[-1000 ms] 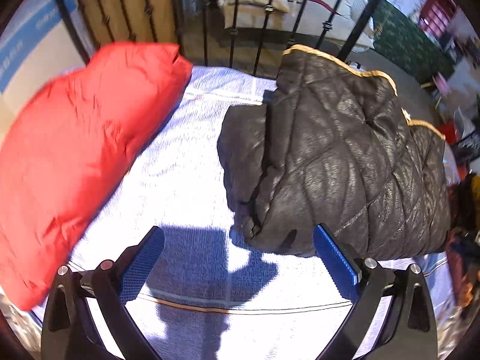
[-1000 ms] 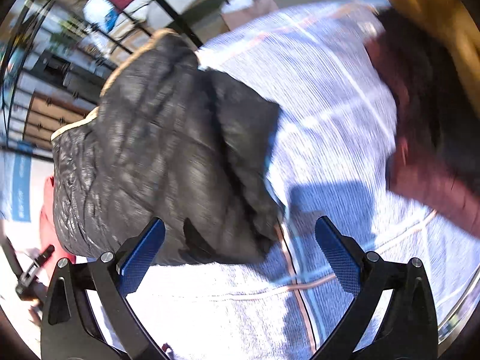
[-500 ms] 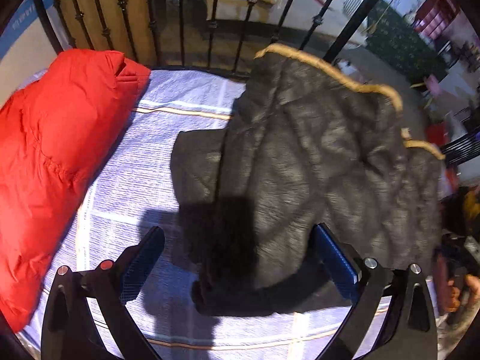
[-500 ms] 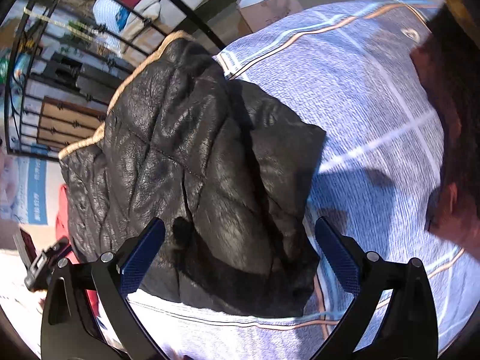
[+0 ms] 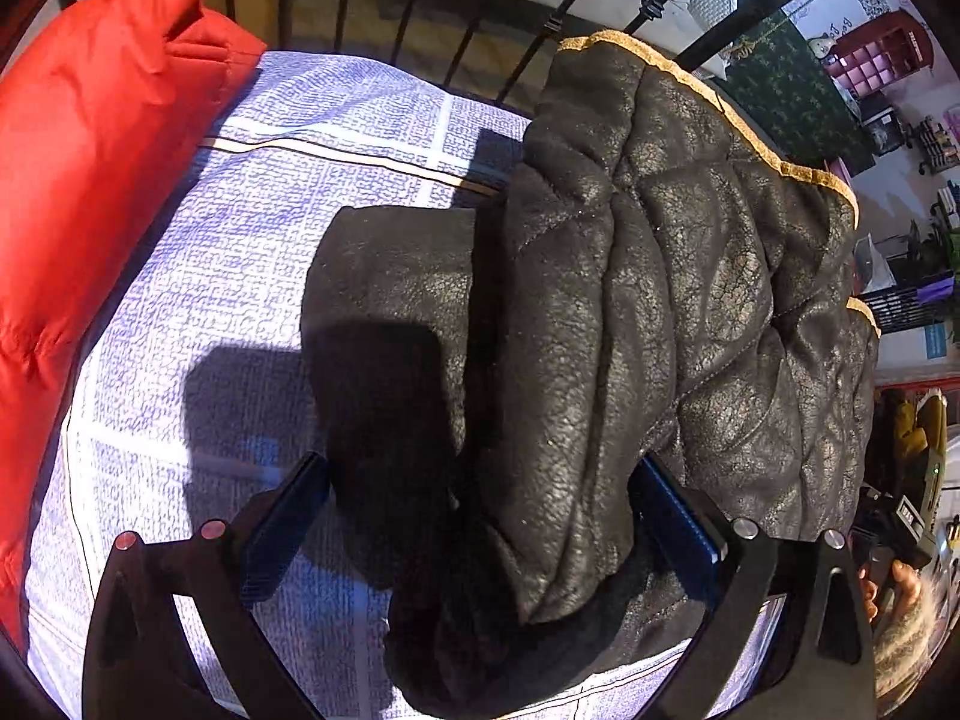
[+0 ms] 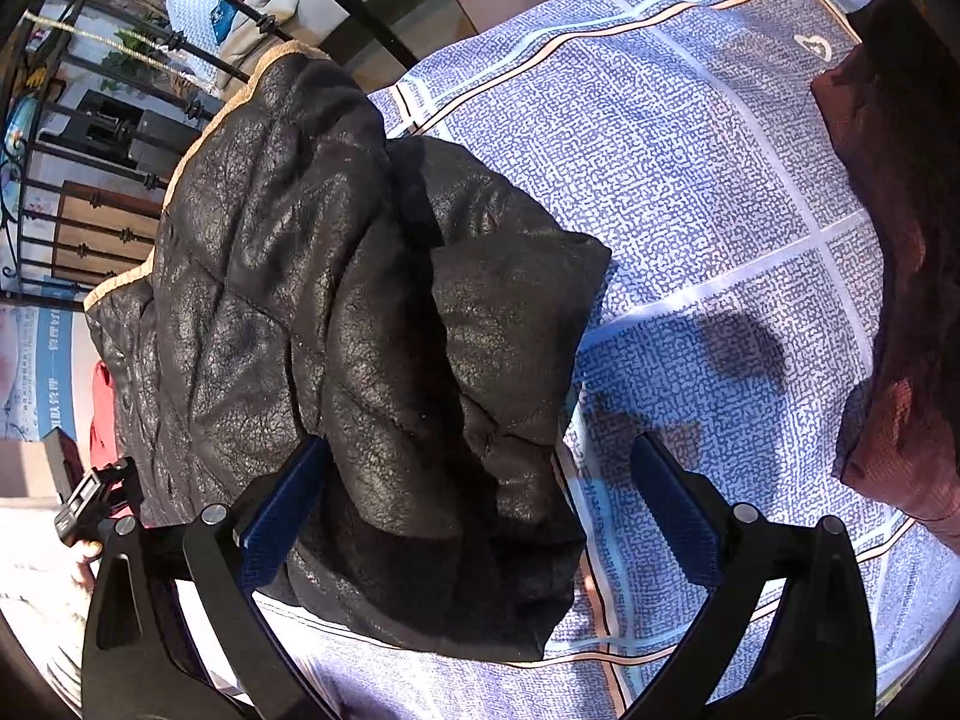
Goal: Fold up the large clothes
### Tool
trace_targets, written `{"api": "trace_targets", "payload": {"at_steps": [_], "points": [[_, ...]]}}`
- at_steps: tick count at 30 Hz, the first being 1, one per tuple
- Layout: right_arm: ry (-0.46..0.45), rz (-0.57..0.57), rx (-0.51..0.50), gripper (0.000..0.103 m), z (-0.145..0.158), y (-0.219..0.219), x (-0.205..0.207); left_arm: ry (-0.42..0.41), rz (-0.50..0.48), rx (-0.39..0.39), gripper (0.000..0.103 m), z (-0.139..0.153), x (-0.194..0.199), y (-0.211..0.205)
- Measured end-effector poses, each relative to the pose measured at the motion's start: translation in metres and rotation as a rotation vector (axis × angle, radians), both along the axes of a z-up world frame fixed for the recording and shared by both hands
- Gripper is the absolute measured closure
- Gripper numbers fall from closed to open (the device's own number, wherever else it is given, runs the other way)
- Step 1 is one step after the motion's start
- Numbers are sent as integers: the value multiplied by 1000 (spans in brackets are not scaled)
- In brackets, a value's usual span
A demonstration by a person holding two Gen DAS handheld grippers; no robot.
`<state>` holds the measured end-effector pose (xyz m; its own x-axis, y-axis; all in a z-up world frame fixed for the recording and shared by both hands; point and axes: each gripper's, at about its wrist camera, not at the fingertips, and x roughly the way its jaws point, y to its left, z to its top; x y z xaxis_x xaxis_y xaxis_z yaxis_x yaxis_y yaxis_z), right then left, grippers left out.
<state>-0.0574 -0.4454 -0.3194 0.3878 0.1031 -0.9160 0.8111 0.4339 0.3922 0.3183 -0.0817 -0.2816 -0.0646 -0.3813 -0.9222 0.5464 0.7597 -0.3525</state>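
A black quilted jacket (image 5: 648, 324) with tan trim lies bunched and partly folded on a blue checked bed sheet (image 5: 252, 252). My left gripper (image 5: 480, 516) is open, its jaws on either side of the jacket's near edge and sleeve. In the right wrist view the same jacket (image 6: 336, 312) fills the left half. My right gripper (image 6: 480, 510) is open, with the jacket's near corner between its jaws and the sheet (image 6: 690, 180) under the right jaw. Neither gripper grips the fabric.
A red padded garment (image 5: 78, 192) lies on the left of the bed. A dark red garment (image 6: 888, 276) lies at the right edge. A black iron bed frame (image 5: 456, 48) stands behind. The other gripper's handle (image 6: 90, 504) shows at the left.
Both grippers have moved forward over the jacket. Its near edge, earlier ahead of the fingertips, now lies between the open jaws. The jacket itself has stayed in place.
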Motion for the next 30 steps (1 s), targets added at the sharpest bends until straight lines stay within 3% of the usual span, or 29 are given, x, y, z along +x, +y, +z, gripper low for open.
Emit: {"api": "trace_targets", "payload": {"at_steps": [5,14,19,23,25,27,28,30], "points": [[19,32,-5,4,-4,-8,6,-3,-12,3,4,-1,2,-5],[-27,52,115,4,-42,-26,6,13,-15,-2,4,-5,3,-3],[-51,120,106,4,-49,-40,26,-7,-51,16,4,0,5,-13],[-124,63,122,4,-49,-52,36,-24,-79,22,4,1,7,-22],[-78,48,129,4,-58,-51,43,-14,-68,16,4,-2,8,-23],[-64,57,74,5,-58,-44,46,-17,-64,21,4,-4,8,-25],[-67,56,57,7,-57,-41,46,-26,-67,23,4,-3,7,-26],[-87,39,58,22,-56,-39,39,-45,-73,30,4,0,4,-27]]}}
